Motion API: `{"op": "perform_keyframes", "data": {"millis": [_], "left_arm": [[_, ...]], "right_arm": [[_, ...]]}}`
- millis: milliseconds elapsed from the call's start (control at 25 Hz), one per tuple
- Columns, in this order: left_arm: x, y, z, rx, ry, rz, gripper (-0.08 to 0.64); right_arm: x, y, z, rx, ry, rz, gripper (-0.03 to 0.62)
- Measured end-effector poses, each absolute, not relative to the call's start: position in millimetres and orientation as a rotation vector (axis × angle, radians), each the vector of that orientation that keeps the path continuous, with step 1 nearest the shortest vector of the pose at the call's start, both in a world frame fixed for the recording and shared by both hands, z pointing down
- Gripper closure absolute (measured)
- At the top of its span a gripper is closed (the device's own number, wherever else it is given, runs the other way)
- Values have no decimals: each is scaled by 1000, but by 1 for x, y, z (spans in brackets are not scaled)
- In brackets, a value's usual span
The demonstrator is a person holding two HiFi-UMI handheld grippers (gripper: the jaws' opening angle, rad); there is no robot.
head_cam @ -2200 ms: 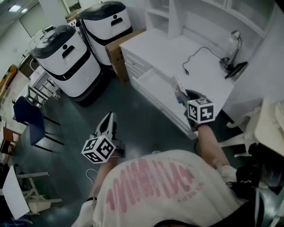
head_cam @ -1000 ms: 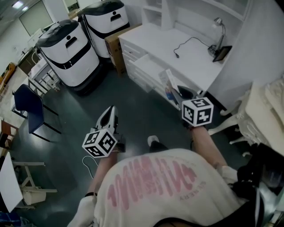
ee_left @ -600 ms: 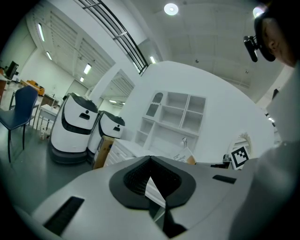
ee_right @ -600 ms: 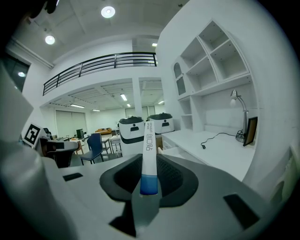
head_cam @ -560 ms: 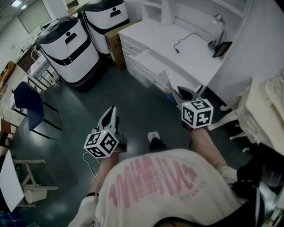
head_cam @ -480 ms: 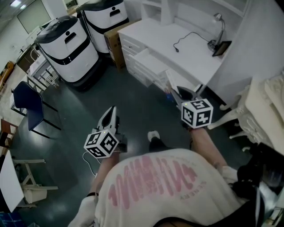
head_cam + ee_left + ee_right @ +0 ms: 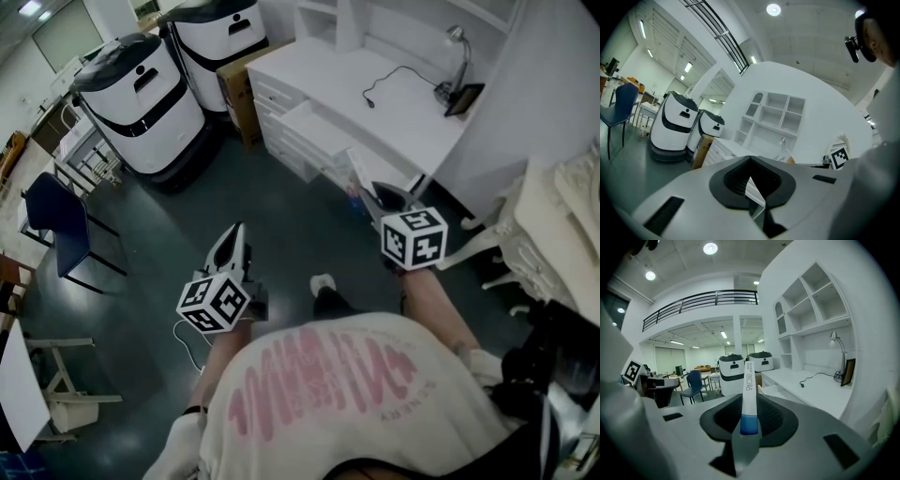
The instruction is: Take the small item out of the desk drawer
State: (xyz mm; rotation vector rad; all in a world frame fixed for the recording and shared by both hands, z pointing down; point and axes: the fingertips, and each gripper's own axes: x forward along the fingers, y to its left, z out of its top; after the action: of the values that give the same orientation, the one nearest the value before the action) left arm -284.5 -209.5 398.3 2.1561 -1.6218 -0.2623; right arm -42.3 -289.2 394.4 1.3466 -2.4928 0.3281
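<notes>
My right gripper (image 7: pixel 375 192) (image 7: pixel 749 401) is shut on a thin flat white packet (image 7: pixel 748 380) with a blue lower end and printing on its side. The packet stands upright between the pads; in the head view it (image 7: pixel 360 176) shows as a white slip ahead of the black jaws. The white desk (image 7: pixel 412 122) has one drawer (image 7: pixel 314 127) pulled out, and the gripper is held over the floor a short way in front of it. My left gripper (image 7: pixel 234 236) (image 7: pixel 751 161) is lower left over the floor, jaws together, holding nothing.
A lamp (image 7: pixel 457 39), a black cable (image 7: pixel 389 80) and a dark frame (image 7: pixel 464 98) are on the desk. Two white-and-black machines (image 7: pixel 141 94) and a cardboard box (image 7: pixel 239 89) stand left of it. A blue chair (image 7: pixel 56 234) is at far left, a white chair (image 7: pixel 487 246) at right.
My right gripper has come away from the open drawer with the packet in it, and the person has stepped back from the desk. The left gripper has barely moved.
</notes>
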Motion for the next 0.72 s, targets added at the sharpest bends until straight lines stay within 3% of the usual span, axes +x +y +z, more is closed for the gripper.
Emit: {"op": "perform_keyframes", "data": {"millis": [720], "left_arm": [[-282, -197, 401, 2143, -1618, -260, 532]], "right_arm": [[-40, -281, 398, 1340, -2474, 335, 489]]}}
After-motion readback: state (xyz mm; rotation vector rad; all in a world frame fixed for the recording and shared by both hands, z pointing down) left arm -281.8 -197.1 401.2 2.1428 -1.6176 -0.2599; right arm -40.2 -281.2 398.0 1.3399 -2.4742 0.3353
